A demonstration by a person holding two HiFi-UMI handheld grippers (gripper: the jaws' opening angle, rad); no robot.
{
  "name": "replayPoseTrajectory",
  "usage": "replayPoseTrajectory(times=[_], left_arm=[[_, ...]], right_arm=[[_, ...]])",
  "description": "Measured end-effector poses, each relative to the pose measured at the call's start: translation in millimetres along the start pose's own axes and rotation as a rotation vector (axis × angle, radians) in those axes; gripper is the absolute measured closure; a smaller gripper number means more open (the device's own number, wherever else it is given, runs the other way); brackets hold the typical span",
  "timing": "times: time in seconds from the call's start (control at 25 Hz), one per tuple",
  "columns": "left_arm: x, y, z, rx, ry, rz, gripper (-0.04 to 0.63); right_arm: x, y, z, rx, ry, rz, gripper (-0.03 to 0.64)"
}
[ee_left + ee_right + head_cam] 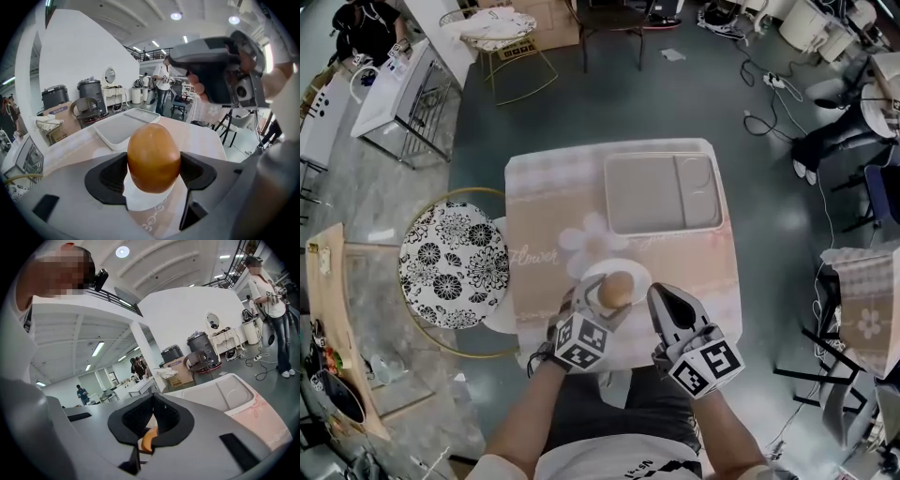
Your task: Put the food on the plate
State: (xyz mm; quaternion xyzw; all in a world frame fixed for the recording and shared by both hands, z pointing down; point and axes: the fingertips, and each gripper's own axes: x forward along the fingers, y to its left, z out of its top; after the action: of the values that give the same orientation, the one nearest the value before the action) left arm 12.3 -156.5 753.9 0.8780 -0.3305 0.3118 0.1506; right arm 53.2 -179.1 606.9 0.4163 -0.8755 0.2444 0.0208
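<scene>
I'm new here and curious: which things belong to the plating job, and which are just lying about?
Part of the job: egg-shaped food, gripped by the jaws of the left gripper; white plate beneath it.
Just lying about: divided tray; patterned stool; right gripper, shut and empty.

The head camera looks steeply down from well above the table (536, 211), with the left gripper (607, 300) and right gripper (666, 307) low in its picture. The left gripper camera sits low and close behind its jaws, facing the grey tray (123, 127) beyond them, while the right gripper camera tilts up toward the ceiling (150, 268). All three views share that tray and the brown bun (153, 157), though in the right gripper view the bun is seemingly only a sliver.
</scene>
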Motion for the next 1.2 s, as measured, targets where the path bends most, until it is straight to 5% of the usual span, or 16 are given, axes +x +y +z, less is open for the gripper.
replayPoseTrajectory(times=[0.68,1.2], left_arm=[[48,3,-40,0.081,0.159,-0.045,0.256],[40,1,-36,0.028,0.138,-0.066,0.255]], right_arm=[[4,-32,-11,0.049,-0.005,-0.022,0.603],[0,-25,-5,0.056,0.013,-0.003,0.603]])
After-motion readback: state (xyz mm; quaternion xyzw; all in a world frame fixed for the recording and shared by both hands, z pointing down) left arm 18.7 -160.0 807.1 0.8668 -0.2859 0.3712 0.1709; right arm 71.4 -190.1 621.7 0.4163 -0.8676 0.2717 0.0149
